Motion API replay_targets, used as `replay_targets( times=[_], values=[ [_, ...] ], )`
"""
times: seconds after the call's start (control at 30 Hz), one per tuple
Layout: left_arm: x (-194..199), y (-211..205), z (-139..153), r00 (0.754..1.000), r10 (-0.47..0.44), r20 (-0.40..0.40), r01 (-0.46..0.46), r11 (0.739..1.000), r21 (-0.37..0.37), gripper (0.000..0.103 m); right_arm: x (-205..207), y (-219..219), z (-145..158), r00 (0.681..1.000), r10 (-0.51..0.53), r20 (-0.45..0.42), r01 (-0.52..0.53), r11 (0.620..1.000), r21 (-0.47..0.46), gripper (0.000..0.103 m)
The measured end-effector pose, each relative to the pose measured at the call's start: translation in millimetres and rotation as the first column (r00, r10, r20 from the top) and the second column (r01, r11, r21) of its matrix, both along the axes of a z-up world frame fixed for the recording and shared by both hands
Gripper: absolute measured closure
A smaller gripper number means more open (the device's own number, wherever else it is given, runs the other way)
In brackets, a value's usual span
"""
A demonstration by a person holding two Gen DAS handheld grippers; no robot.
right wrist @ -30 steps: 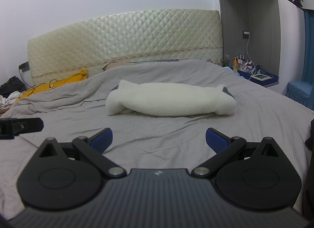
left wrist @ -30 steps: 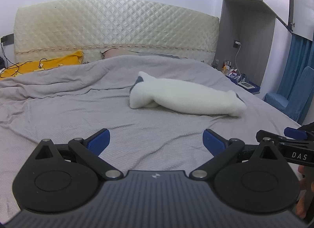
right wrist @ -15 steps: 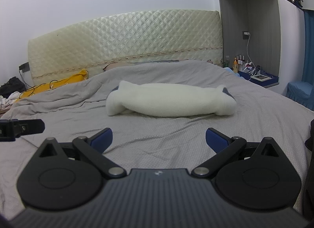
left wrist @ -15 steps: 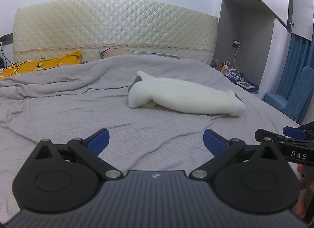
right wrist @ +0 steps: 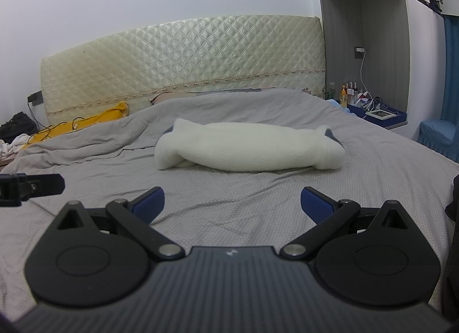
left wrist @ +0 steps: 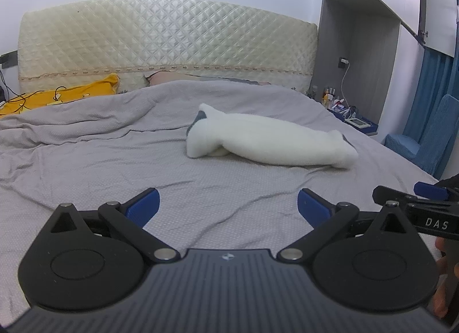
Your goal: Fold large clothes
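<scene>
Closest in, the left hand-held gripper (left wrist: 226, 204) hovers low over the bed with its blue fingers spread wide and nothing between them, and the right hand-held gripper (right wrist: 232, 202) does just the same, jaws apart and empty. Each one peeks into the other's view at the edge, so they sit side by side near the foot of the bed. Under them runs the grey bedspread (left wrist: 94, 172), wrinkled but bare. Further out, in the middle of the bed and well apart from both grippers, lies the white fleece garment (right wrist: 249, 149), gathered into one long, thick bundle with a bit of grey-blue trim showing at either end. It looks folded over lengthwise already, so I judge the job to be well along, perhaps finished; if anything remains, it is folding that long bundle across into a shorter stack. Beyond it, a yellow pillow (left wrist: 60, 97) with a cable over it, and then the quilted headboard (right wrist: 183, 75).
</scene>
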State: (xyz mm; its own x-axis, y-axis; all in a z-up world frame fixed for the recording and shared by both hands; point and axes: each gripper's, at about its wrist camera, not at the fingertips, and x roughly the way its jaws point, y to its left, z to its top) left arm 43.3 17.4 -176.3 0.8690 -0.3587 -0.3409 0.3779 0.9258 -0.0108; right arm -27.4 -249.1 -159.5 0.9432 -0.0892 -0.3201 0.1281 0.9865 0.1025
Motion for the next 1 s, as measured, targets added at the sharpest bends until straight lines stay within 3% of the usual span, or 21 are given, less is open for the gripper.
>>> replay_targets(
  times=[1.0],
  values=[
    [-3.4, -9.3, 4.0, 1.000, 0.004, 0.023, -0.004, 1.000, 0.004, 0.000, -1.8, 0.2, 1.2, 1.000, -0.001, 0.001, 0.001, 1.000, 0.001, 0.000]
  ],
)
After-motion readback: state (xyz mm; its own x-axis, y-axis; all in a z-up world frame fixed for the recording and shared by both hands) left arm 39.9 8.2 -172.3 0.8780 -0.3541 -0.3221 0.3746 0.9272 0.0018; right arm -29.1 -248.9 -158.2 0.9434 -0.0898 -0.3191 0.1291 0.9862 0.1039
